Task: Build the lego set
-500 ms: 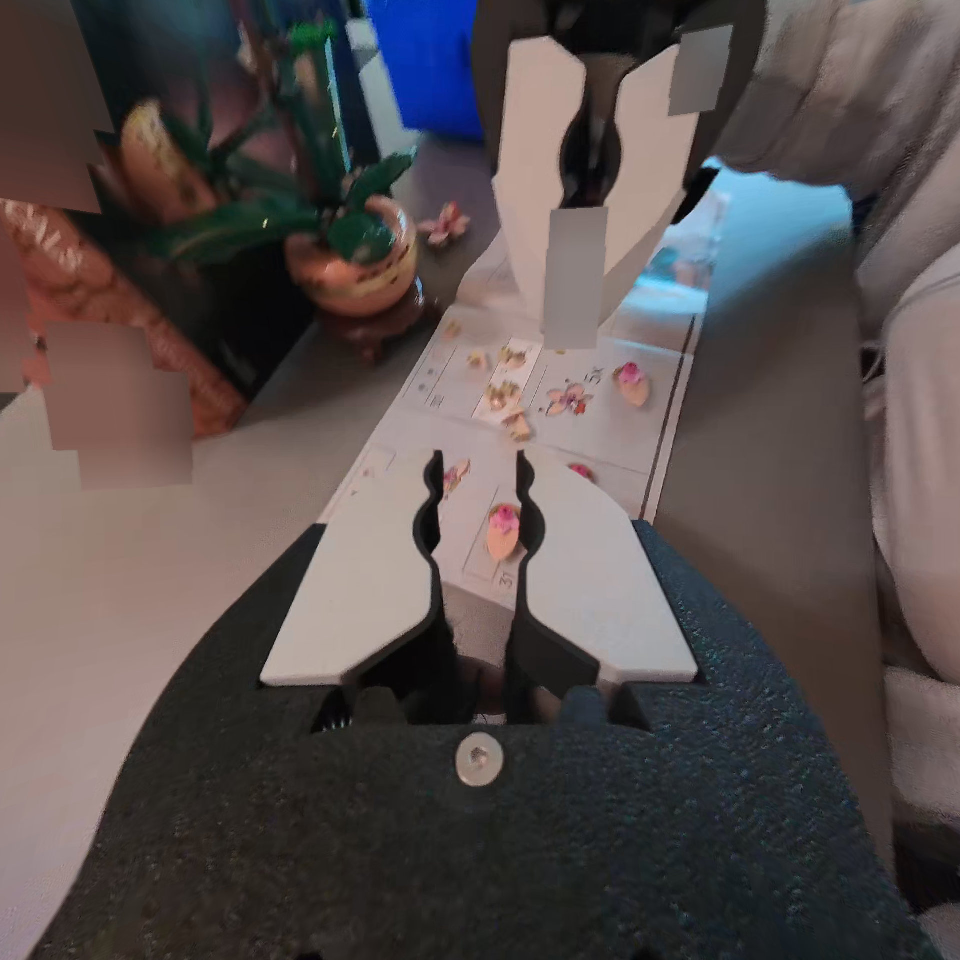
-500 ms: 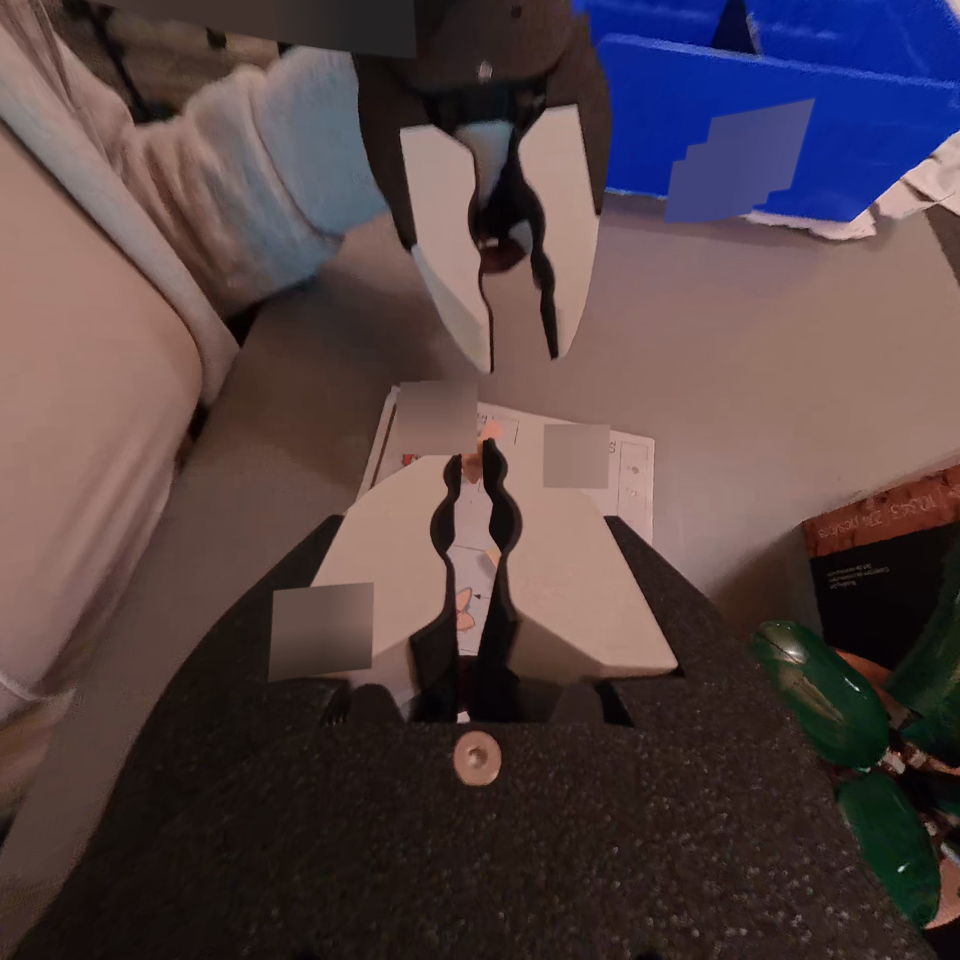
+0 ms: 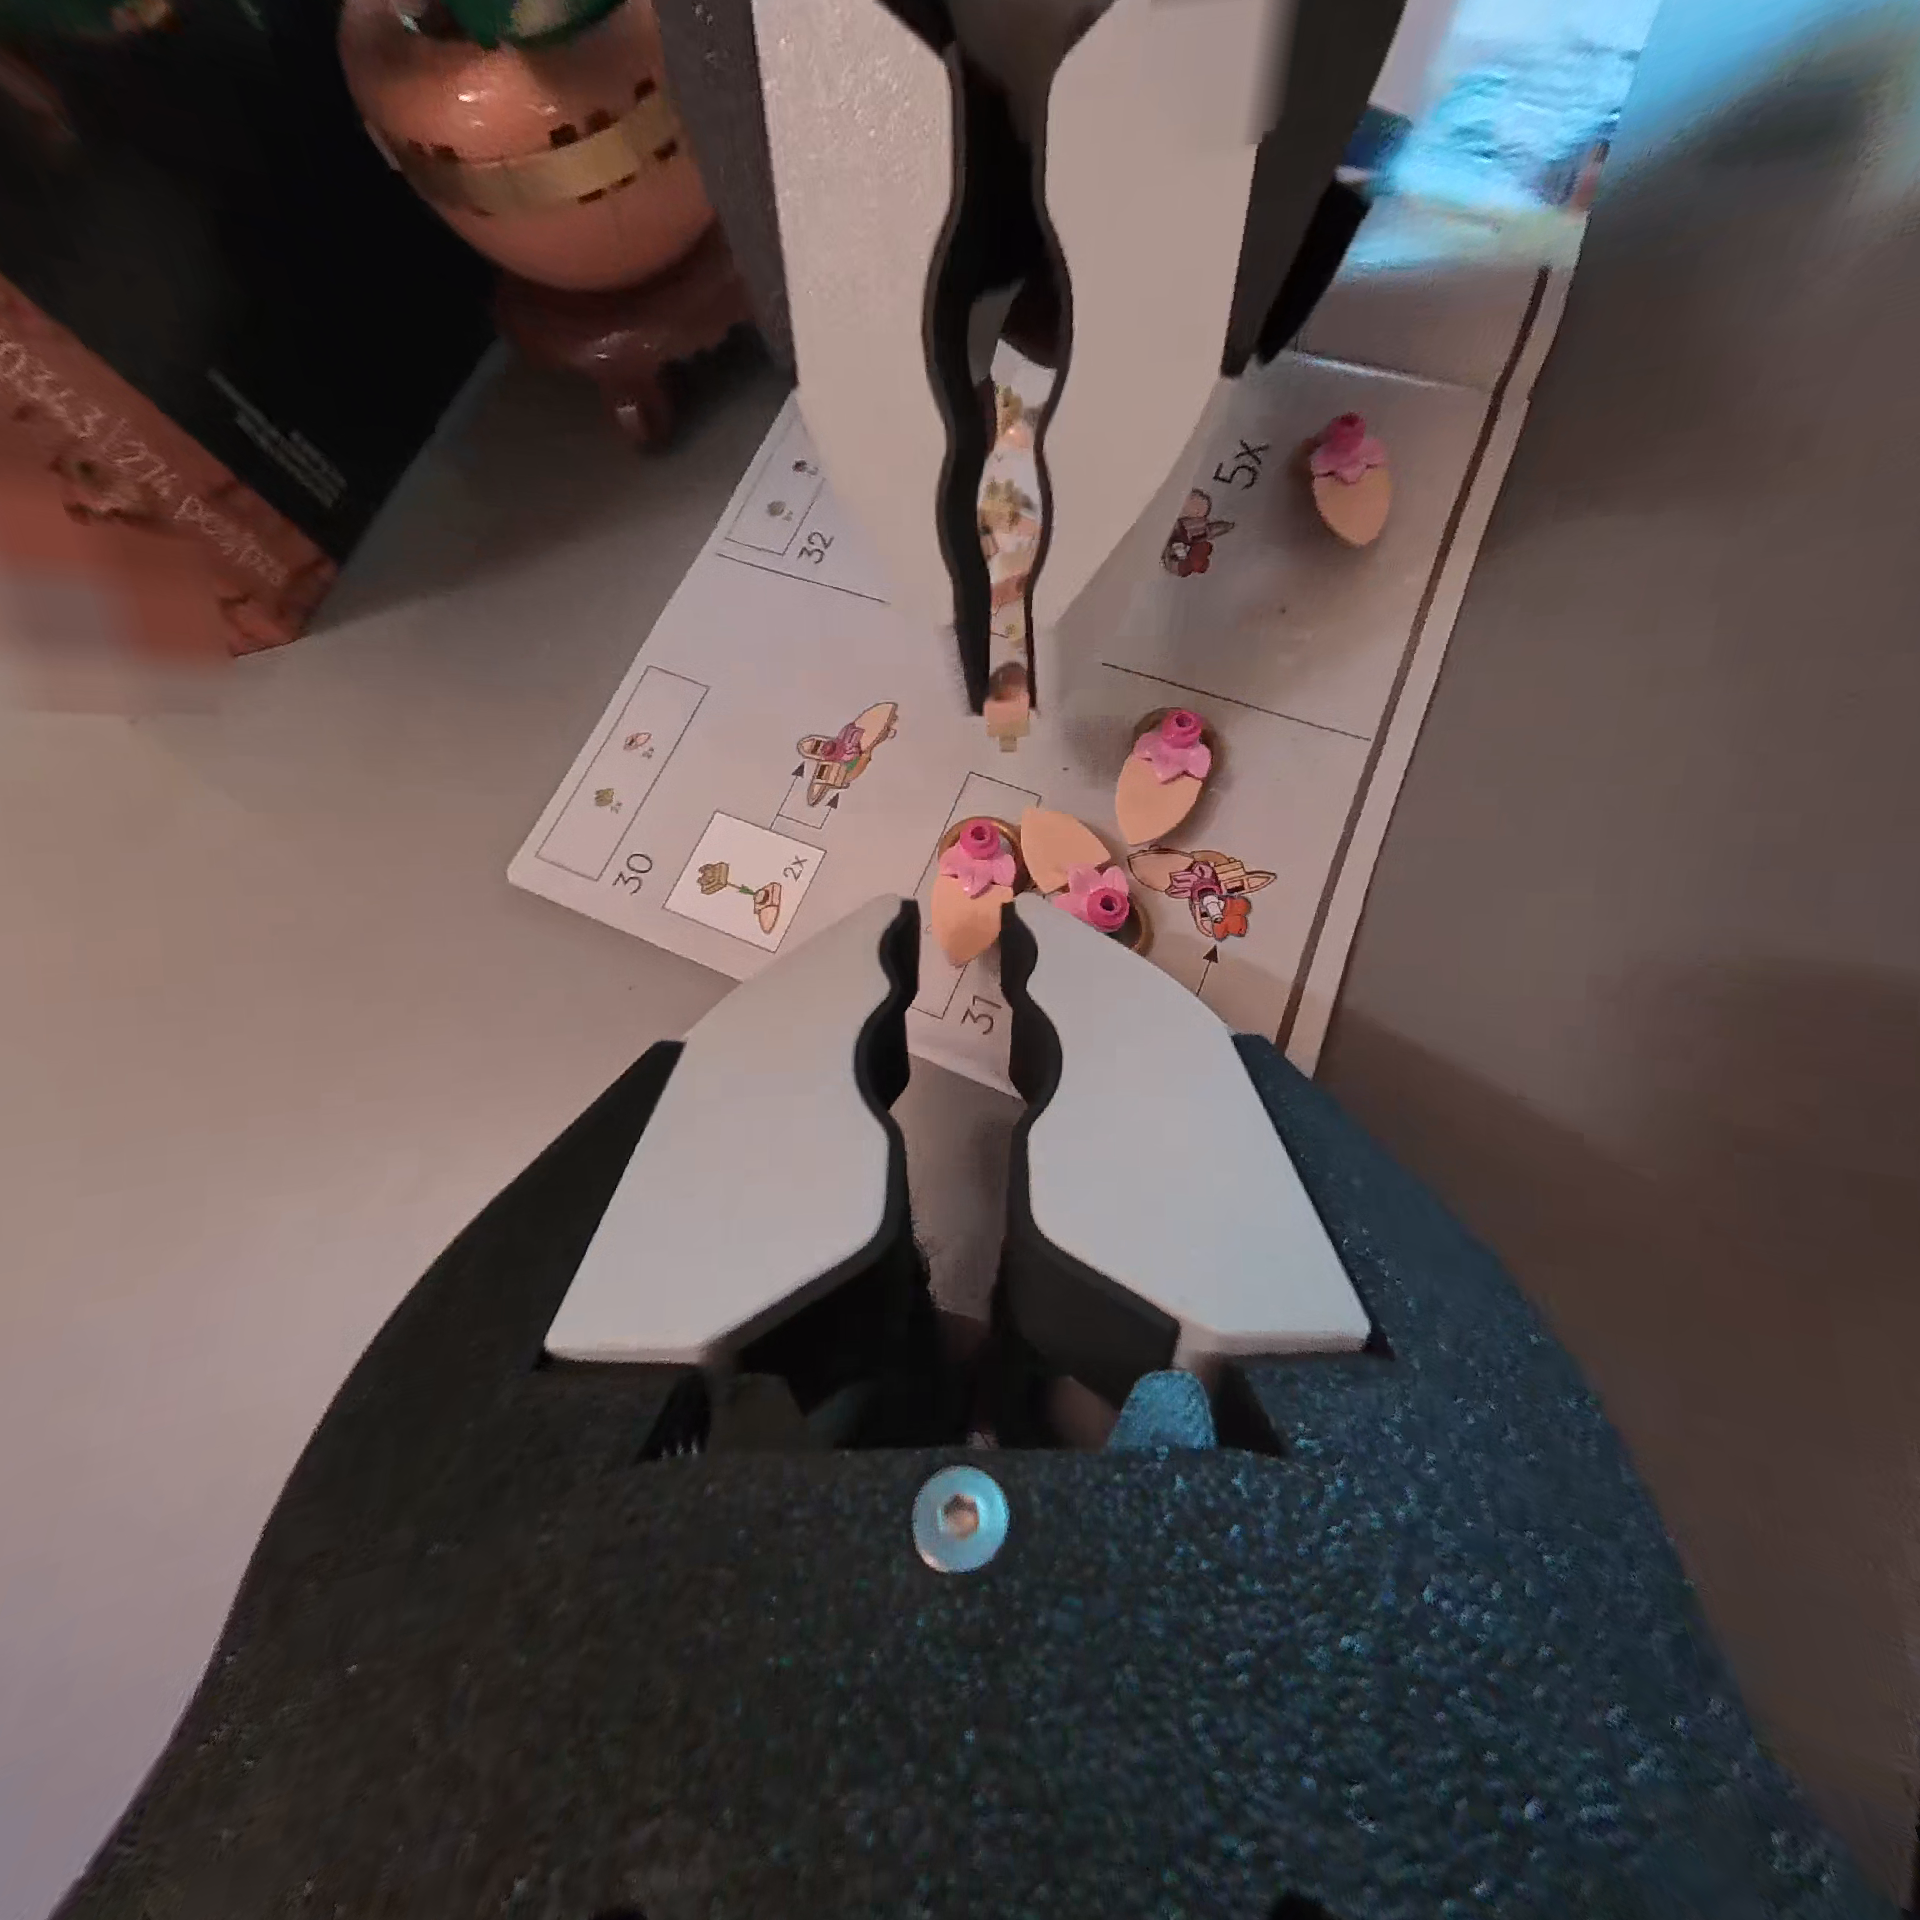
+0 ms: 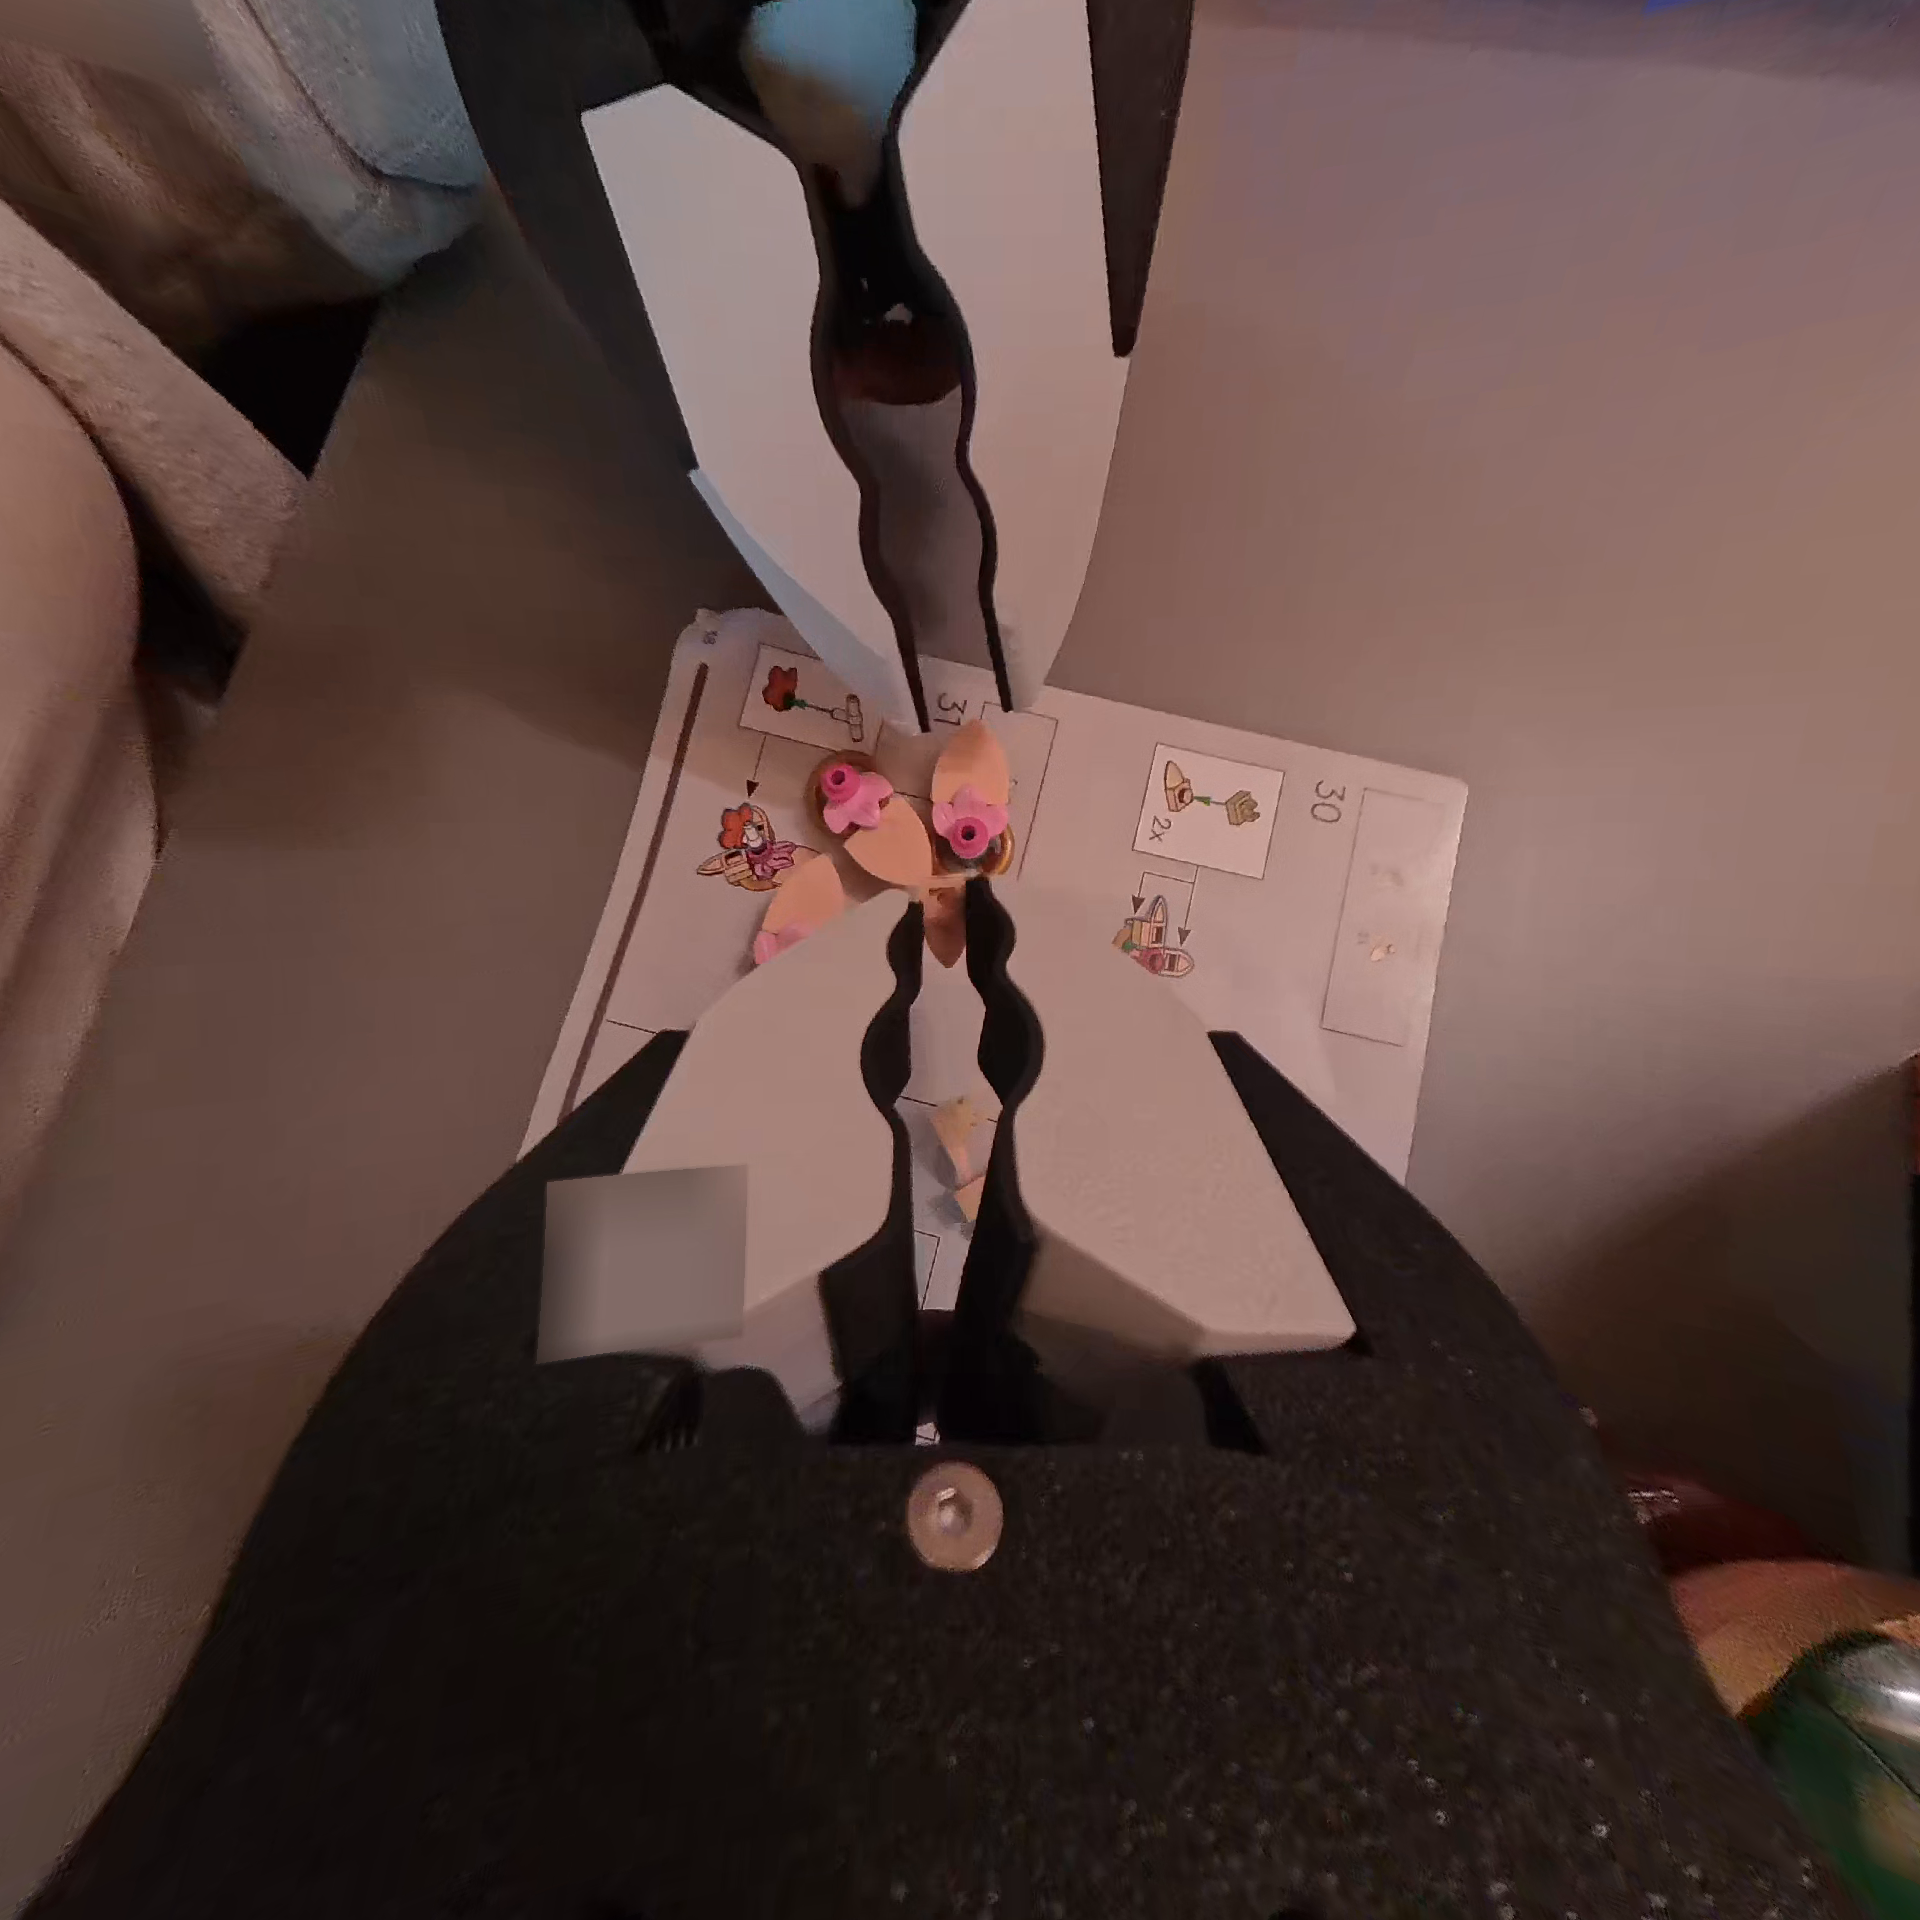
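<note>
The left gripper (image 3: 961,920), pale smooth plates with wavy black rubber inner edges on a grainy black body, has its jaws a little apart with nothing between them, tips just over a tan petal piece (image 3: 963,906) capped with a pink flower stud. Facing it, the right gripper (image 4: 943,902) is pinched on a small tan piece (image 3: 1006,717) (too small to make out its shape), held just above the paper. Two more petal pieces lie beside the first: one (image 3: 1070,864) touching it, one (image 3: 1158,784) just beyond, and a fourth (image 3: 1348,483) sits well apart. All rest on the open instruction sheet (image 3: 665,821), matte white with boxed diagrams and printed step numbers. Farther out on the grey table (image 3: 260,987) stands a glossy pink brick-built pot (image 3: 540,156) with a gold band on a dark brown footed stand, beside a dark box (image 3: 208,364) bearing blurred print.
</note>
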`<state>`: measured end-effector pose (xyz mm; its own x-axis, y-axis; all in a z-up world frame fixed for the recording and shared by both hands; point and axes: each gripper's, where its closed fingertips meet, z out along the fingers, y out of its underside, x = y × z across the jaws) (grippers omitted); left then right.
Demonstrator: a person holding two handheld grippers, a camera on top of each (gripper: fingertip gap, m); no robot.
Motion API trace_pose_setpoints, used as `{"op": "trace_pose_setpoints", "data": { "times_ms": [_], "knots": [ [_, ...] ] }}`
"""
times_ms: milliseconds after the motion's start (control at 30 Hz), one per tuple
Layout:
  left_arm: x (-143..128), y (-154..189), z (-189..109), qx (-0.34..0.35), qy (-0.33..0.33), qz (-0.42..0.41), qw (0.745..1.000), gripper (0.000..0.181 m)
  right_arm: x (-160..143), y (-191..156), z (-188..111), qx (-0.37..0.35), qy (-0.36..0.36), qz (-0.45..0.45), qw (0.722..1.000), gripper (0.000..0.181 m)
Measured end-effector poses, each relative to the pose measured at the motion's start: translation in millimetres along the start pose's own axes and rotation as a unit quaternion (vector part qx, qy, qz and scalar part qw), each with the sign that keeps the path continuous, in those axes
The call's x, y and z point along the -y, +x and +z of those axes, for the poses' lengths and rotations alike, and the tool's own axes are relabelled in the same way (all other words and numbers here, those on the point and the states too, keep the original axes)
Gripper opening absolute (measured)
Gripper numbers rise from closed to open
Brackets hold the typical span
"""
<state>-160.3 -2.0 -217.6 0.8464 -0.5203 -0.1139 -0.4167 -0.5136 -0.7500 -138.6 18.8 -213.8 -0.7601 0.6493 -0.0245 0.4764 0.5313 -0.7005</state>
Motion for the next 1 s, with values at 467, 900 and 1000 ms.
{"op": "trace_pose_setpoints", "data": {
  "times_ms": [467,900,1000],
  "knots": [
    [-8,-8,17,-0.043,-0.018,0.070,0.996,0.014,-9,10,11,0.027,-0.023,-0.017,0.999,0.008],
    [0,-6,15,-0.018,0.041,0.145,0.988,0.019,-10,11,9,0.032,-0.022,-0.016,0.999,0.008],
    [1,-7,15,-0.012,0.041,0.137,0.990,0.022,-11,11,11,0.028,-0.018,-0.004,0.999,0.008]
  ]
}}
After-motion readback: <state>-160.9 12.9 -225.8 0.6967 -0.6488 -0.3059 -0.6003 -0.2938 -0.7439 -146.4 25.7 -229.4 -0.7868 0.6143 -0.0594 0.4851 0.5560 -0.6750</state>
